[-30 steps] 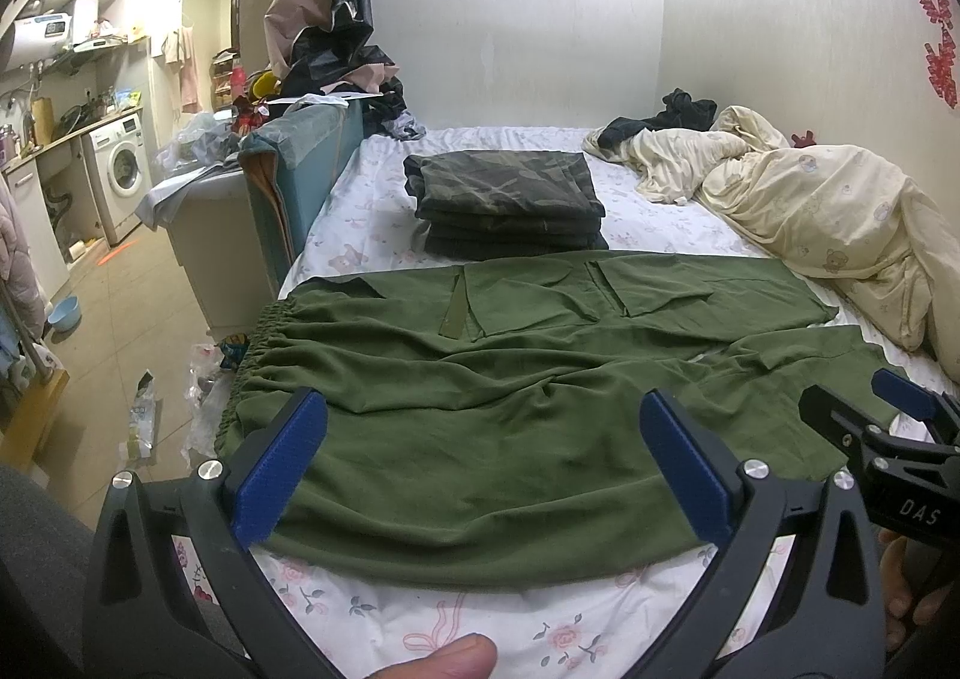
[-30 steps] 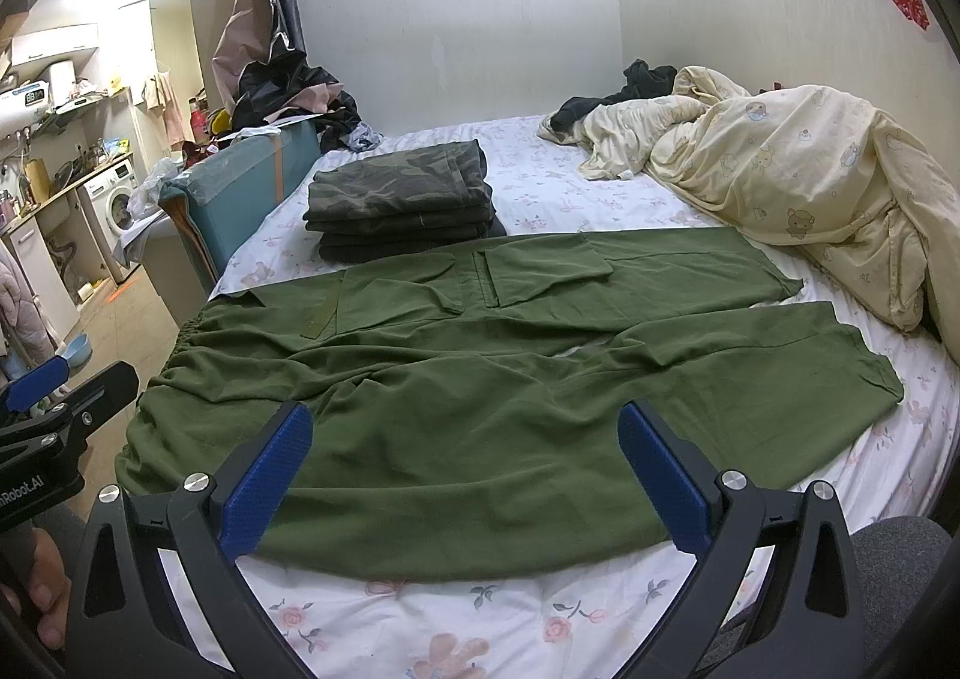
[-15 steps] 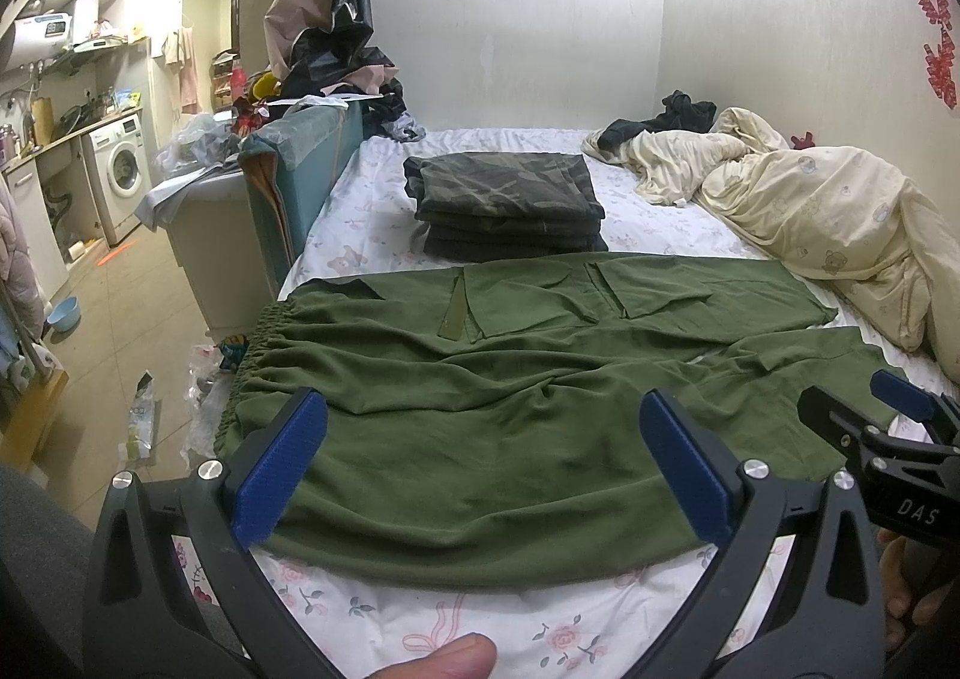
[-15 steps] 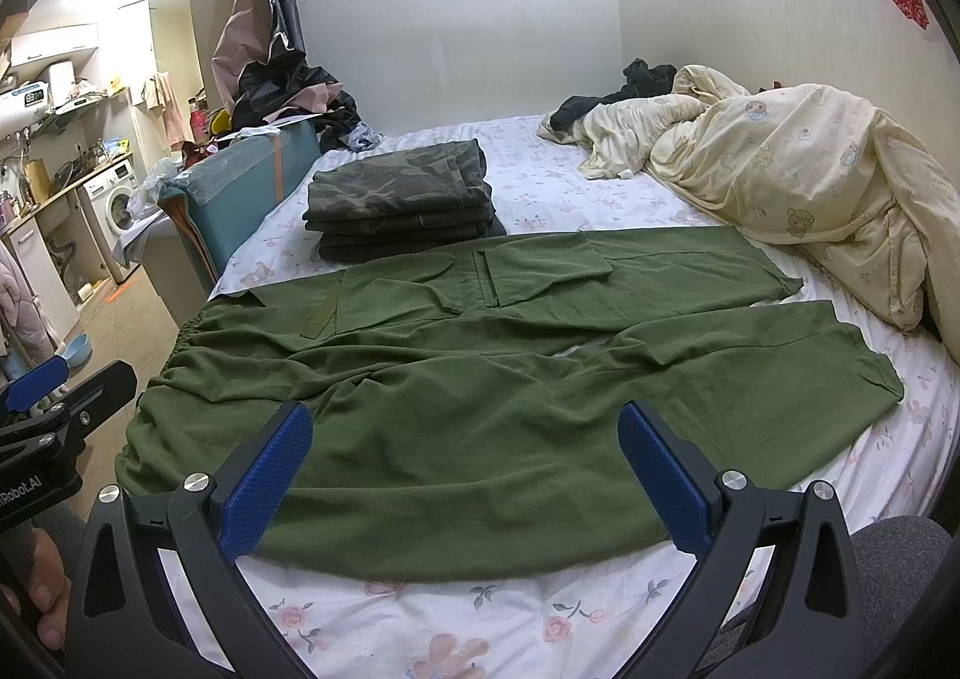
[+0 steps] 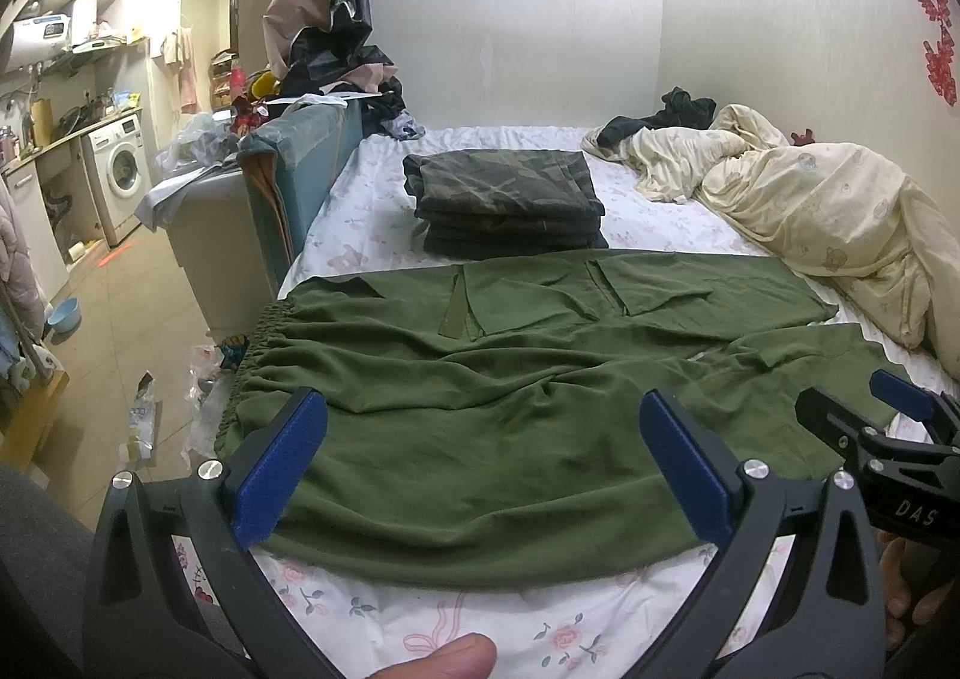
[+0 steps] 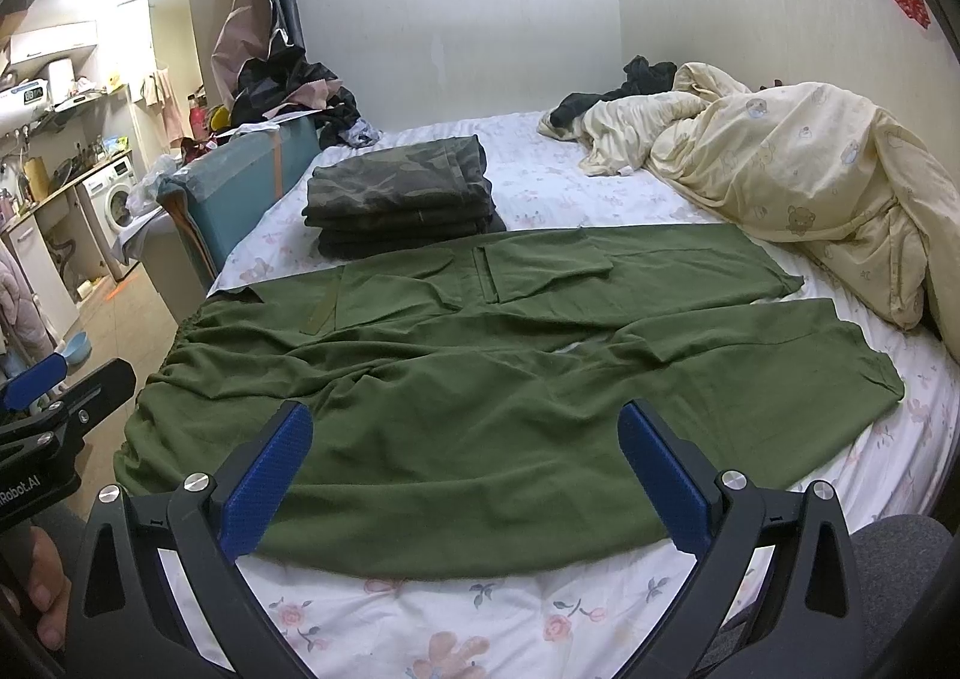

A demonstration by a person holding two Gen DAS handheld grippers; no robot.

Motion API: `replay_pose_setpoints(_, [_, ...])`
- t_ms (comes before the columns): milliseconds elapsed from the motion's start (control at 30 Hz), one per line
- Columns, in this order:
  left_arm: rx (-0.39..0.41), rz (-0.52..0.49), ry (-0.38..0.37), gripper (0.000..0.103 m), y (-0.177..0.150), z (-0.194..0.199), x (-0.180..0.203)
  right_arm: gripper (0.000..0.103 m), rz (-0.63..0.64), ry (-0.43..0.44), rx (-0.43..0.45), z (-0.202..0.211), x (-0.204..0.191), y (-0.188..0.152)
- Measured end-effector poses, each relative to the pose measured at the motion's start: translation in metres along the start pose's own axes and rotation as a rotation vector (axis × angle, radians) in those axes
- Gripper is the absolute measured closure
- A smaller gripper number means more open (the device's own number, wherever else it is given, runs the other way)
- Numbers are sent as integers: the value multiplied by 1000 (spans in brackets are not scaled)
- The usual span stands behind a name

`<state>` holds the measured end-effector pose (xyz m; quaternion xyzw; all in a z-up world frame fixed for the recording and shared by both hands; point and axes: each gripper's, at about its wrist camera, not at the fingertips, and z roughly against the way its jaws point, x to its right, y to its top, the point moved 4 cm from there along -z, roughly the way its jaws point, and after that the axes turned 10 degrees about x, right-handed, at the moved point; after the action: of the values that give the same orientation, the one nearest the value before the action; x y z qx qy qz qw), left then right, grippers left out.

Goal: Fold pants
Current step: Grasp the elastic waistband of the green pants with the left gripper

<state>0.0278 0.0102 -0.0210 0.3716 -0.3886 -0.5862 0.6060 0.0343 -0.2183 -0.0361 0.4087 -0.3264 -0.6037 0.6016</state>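
Observation:
Olive green pants (image 5: 480, 415) (image 6: 480, 397) lie spread flat across the bed, elastic waistband at the left edge, two legs running right. My left gripper (image 5: 480, 433) hovers open over the near edge of the pants, blue pads wide apart, nothing between them. My right gripper (image 6: 465, 442) is likewise open above the near leg, holding nothing. The right gripper also shows at the right edge of the left wrist view (image 5: 888, 409), and the left gripper at the left edge of the right wrist view (image 6: 48, 397).
A stack of folded camouflage pants (image 5: 504, 199) (image 6: 402, 199) sits behind the green pair. A crumpled cream duvet (image 5: 810, 211) (image 6: 810, 175) fills the right of the bed (image 5: 420, 613). A teal headboard-like panel (image 5: 300, 169) and floor clutter stand left.

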Motion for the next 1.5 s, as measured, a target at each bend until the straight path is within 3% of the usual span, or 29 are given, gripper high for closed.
replay_pose_setpoints(233, [-36, 14, -27, 0, -1, -6, -2, 0, -2, 9, 3, -3, 0, -9])
replay_pose_setpoints(367, [-48, -16, 4, 0, 5, -12, -14, 0, -12, 17, -5, -4, 1, -11])
replay_pose_setpoints(533, [-82, 50, 84, 0, 0, -29, -56, 0, -67, 35, -55, -13, 7, -13])
replay_pose_setpoints(667, [-143, 177, 172, 0, -12, -42, -104, 0, -134, 66, -104, -19, 15, -16])
replay_pose_setpoints(767, [-210, 397, 241, 0, -29, -53, -158, 0, -154, 88, -120, -20, 17, -15])
replay_pose_setpoints(900, [-227, 647, 358, 1, -56, -50, -218, 0, -163, 118, -130, -20, 17, -14])
replay_pose_setpoints(1033, [-261, 782, 425, 1, -88, -56, -245, 0, -209, 145, -164, -23, 22, -16])
replay_pose_setpoints(1167, [-308, 932, 439, 2, -125, -83, -254, 0, -231, 157, -184, -29, 25, -17])
replay_pose_setpoints(1300, [-291, 1121, 485, 13, -165, -97, -270, 0, -262, 151, -201, -33, 32, -19])
replay_pose_setpoints(1433, [-295, 1239, 396, 31, -189, -119, -271, 0, -275, 122, -216, -36, 41, -23])
replay_pose_setpoints(1500, [-276, 1253, 363, 50, -187, -122, -270, 0, -280, 111, -220, -37, 43, -24])
